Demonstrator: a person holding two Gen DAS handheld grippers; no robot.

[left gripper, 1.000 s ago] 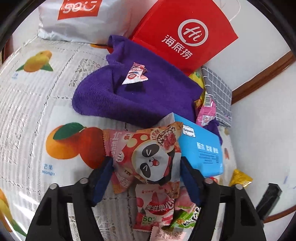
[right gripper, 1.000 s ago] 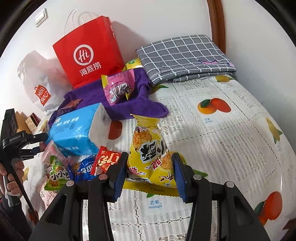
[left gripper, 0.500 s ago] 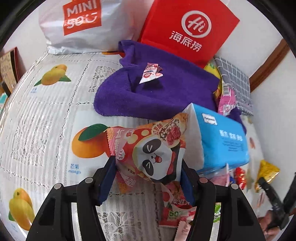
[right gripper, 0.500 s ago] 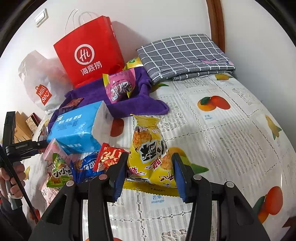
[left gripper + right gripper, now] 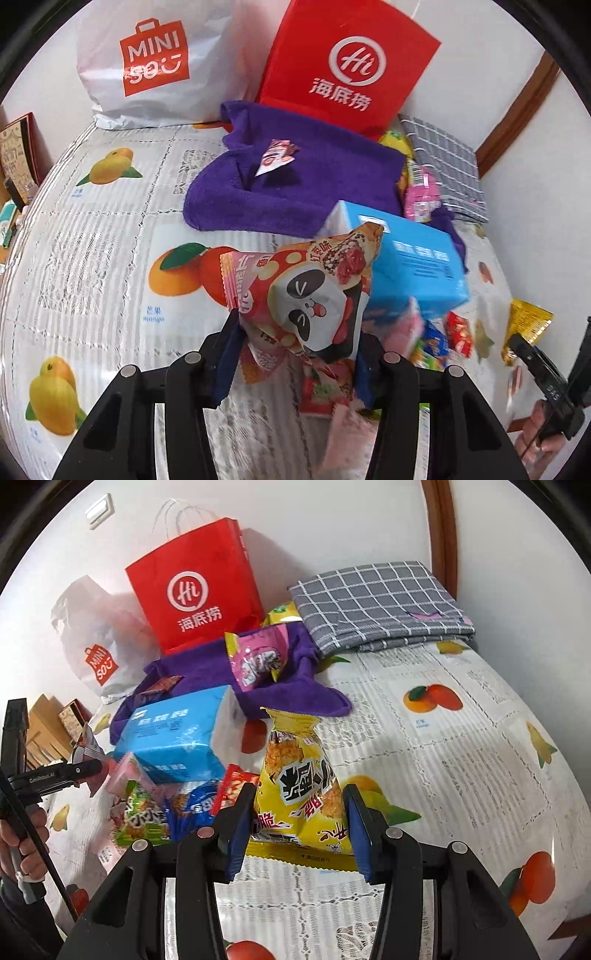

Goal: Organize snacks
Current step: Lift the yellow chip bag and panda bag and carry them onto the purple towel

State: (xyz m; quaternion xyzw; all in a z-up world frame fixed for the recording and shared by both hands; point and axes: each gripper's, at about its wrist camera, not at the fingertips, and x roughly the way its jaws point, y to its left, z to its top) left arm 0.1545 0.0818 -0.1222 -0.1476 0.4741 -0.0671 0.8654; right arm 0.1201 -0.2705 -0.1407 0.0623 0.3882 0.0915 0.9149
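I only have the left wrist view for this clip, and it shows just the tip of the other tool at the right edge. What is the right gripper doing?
Observer: The right gripper is shut on a yellow snack bag, with a pad pressing on each side.
Operator: What lies left of that bag? It is a blur here.
Observer: A red packet, a blue packet and a green packet, heaped in front of the blue tissue pack.
Operator: Anything on the wall?
Observer: A white wall switch, up and left of the red paper bag.
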